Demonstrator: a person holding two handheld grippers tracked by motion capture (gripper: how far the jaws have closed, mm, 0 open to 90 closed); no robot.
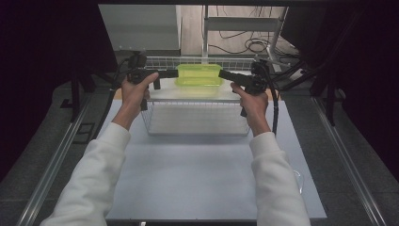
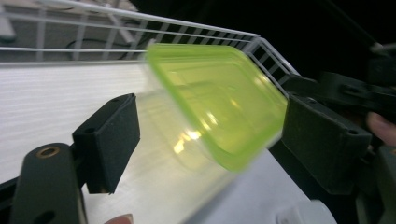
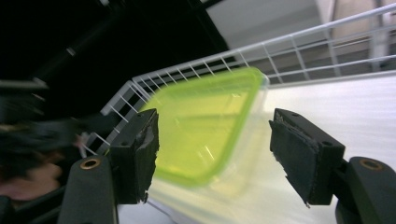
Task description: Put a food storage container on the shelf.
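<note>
Green-lidded container (image 1: 199, 75) sits between both hand-held grippers (image 1: 178, 73) (image 1: 220, 74), jaws wide, arms outstretched.

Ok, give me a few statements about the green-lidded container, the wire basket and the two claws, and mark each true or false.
1. The container has a green lid. True.
2. The container lies on the table in front of the wire basket. False: it is inside the basket, at its far end.
3. The left claw is clamped on the container. False: its pads stand apart on either side of the container, not pressing it.
4. The right claw is at the container's right end, jaws open. True.
5. The basket is made of white wire. True.
6. One hand holds both claws. False: each hand holds one.
</note>
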